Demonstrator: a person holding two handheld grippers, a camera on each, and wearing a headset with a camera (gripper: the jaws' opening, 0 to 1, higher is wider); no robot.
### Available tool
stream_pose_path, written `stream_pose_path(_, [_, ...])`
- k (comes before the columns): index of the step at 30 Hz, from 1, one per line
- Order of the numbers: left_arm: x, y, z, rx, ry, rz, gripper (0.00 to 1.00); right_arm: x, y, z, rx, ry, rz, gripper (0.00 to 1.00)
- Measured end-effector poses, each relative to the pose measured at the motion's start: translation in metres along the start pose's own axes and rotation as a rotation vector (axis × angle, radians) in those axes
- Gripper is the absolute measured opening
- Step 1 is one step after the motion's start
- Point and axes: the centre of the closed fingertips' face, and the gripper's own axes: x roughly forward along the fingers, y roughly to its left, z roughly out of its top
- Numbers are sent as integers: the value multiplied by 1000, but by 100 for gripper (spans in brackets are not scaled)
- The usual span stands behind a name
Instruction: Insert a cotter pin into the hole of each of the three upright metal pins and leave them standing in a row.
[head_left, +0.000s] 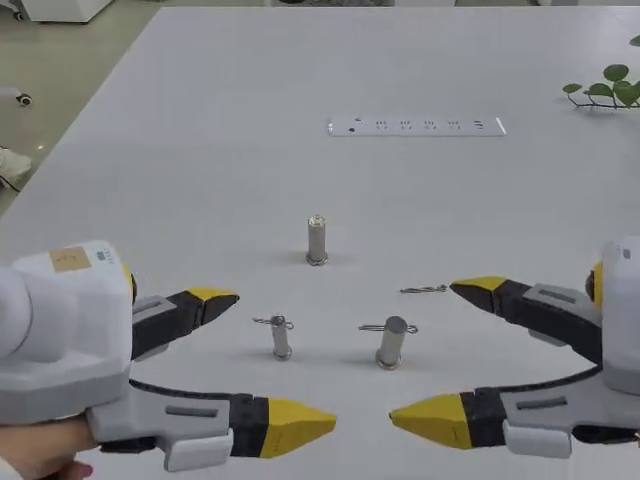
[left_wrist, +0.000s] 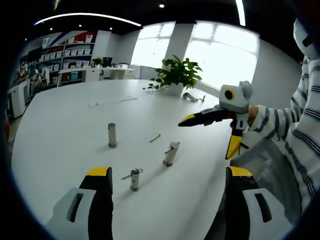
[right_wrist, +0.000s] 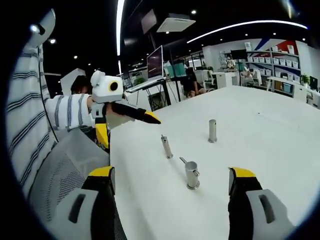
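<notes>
Both tools are wide open here. The left tongs (head_left: 262, 362), white-bodied with yellow-tipped black jaws, hang released with nothing in them. The right tongs (head_left: 442, 350) mirror them, jaws spread and empty too.

Between the two pairs stand two short silver metal pins. The left-hand steel pin (head_left: 281, 336), just ahead of the left tongs' gap, wears a wire cotter pin (head_left: 270, 322) through its head. The right-hand steel pin (head_left: 391, 343), near the right tongs' lower tip, has a second cotter pin (head_left: 374, 327) threaded through. Further out, beyond both pairs, the third upright silver pin (head_left: 317, 240) stands bare. A loose cotter pin (head_left: 424, 290) lies flat on the pale grey tabletop (head_left: 200, 150), just beside the right tongs' upper tip.

Any writing? A small tan sticker (head_left: 72, 259) sits on the left tongs' housing, too blurred to read. The white power strip (head_left: 415, 126) far ahead carries marks too small to make out.
</notes>
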Motion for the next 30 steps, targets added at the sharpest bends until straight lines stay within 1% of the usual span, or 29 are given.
stream_pose_path(1, [2, 2, 2, 8, 5, 3, 91, -2, 1, 0, 8, -9, -4, 95])
stream_pose_path(2, [4, 7, 6, 38, 4, 11, 92, -5, 4, 3, 47, -34, -6, 96])
stream_pose_path(4, [8, 11, 12, 52, 9, 13, 92, -9, 5, 5, 70, -55, -13, 98])
stream_pose_path(7, [14, 20, 21, 54, 14, 10, 92, -16, 4, 5, 70, -53, -42, 98])
stream_pose_path(10, [23, 34, 34, 63, 7, 28, 89, -22, 4, 2, 74, -44, -66, 97])
stream_pose_path(11, [27, 41, 39, 63, 6, 41, 88, -24, 4, 0, 77, -41, -75, 97])
stream_pose_path(12, [30, 47, 42, 63, 4, 50, 87, -26, 3, -1, 79, -38, -82, 96])
stream_pose_path(13, [35, 53, 46, 62, -2, 59, 86, -29, 2, -2, 75, -38, -95, 95])
stream_pose_path(14, [38, 57, 48, 60, -8, 60, 85, -31, 0, -1, 60, -46, -113, 92])
stream_pose_path(15, [42, 60, 49, 56, -14, 63, 86, -33, -1, -1, 59, -47, -114, 91])
stream_pose_path(16, [48, 66, 50, 53, -20, 69, 86, -35, -3, -2, 74, -49, -122, 91])
stream_pose_path(17, [53, 72, 50, 49, -18, 76, 86, -37, -5, -2, 77, -51, -134, 91])
stream_pose_path(19, [60, 78, 48, 58, -8, 84, 86, -43, -9, -2, 65, -45, -156, 90])
stream_pose_path(21, [68, 87, 44, 73, 17, 96, 85, -48, -10, -2, 70, -49, -169, 89])
stream_pose_path(23, [75, 95, 43, 62, 27, 102, 83, -52, -13, -1, 58, -54, -189, 88])
stream_pose_path(24, [79, 98, 43, 24, 22, 101, 81, -53, -13, -1, 51, -50, -195, 87])
stream_pose_path(25, [80, 98, 44, 3, 14, 100, 79, -53, -13, -2, 51, -49, -195, 87])
stream_pose_path(26, [85, 100, 45, -19, 7, 86, 77, -54, -14, -2, 55, -46, -201, 87])
stream_pose_path(28, [91, 104, 46, -10, 1, 78, 73, -54, -14, -4, 60, -41, -207, 87])
stream_pose_path(30, [96, 106, 45, 8, 11, 78, 71, -54, -13, -7, 63, -32, -211, 86])
